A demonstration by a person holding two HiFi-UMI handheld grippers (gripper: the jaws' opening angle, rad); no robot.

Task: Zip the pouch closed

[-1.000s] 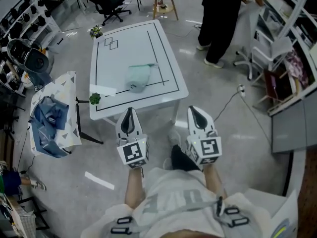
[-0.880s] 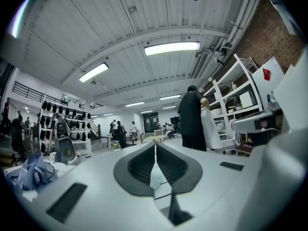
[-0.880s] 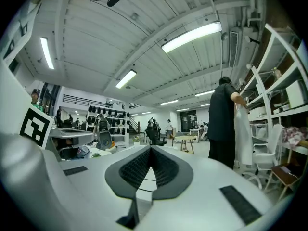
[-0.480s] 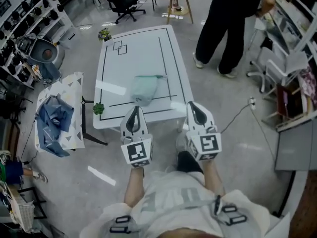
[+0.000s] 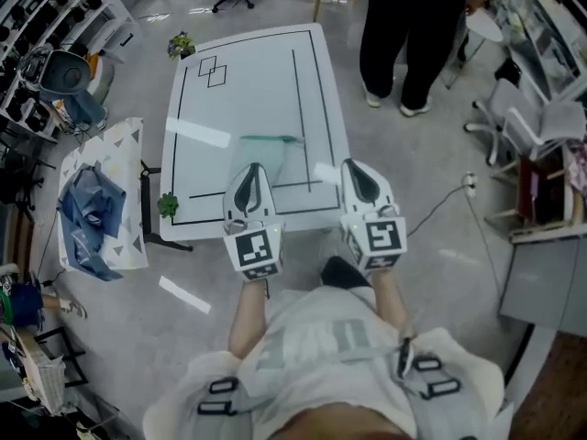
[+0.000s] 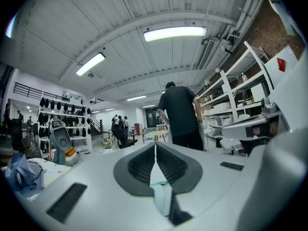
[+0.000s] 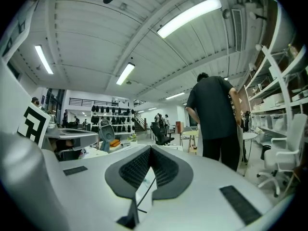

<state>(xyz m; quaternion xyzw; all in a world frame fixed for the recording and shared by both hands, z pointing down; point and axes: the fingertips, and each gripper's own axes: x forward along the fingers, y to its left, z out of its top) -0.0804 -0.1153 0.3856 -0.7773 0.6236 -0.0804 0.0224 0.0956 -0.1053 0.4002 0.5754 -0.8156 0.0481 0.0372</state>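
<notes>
Head view: task's pouch (image 5: 280,154), pale mint with a darker teal zip edge, is lying on the near half of the white table (image 5: 238,71), inside the black lines marked on its top. Left gripper (image 5: 250,170) and right gripper (image 5: 353,166) are hovering side by side over the table's near edge. The left one is overlapping the pouch's near corner in the picture, and the right one is sitting just beside the pouch. Neither is gripping it. A person in dark clothes (image 5: 413,26) is standing past the far right corner of the table. A side stand with blue cloth (image 5: 87,209) is sitting to the left.

Left gripper view: left gripper (image 6: 155,150) is showing its ribbed pads pressed together along one seam, clenched on nothing. A pale green patch (image 6: 160,196), judged to be the pouch, is showing below the seam.

Right gripper view: right gripper (image 7: 150,152) is likewise showing its jaws meeting, with nothing between them. Only table surface and a black line are appearing beneath.

Step in hand, as judged: approach only, with zipping not yet begun. The next move is calling for both tools to release. One must pin the pouch fabric near the zip's end, and the other must pinch the slider tab and draw it along the teal edge.

Writing: the square markers on each gripper's cube are patterns, not text. Lettering on the wearer's shirt is too foreshortened to read. No brand is legible anywhere.
</notes>
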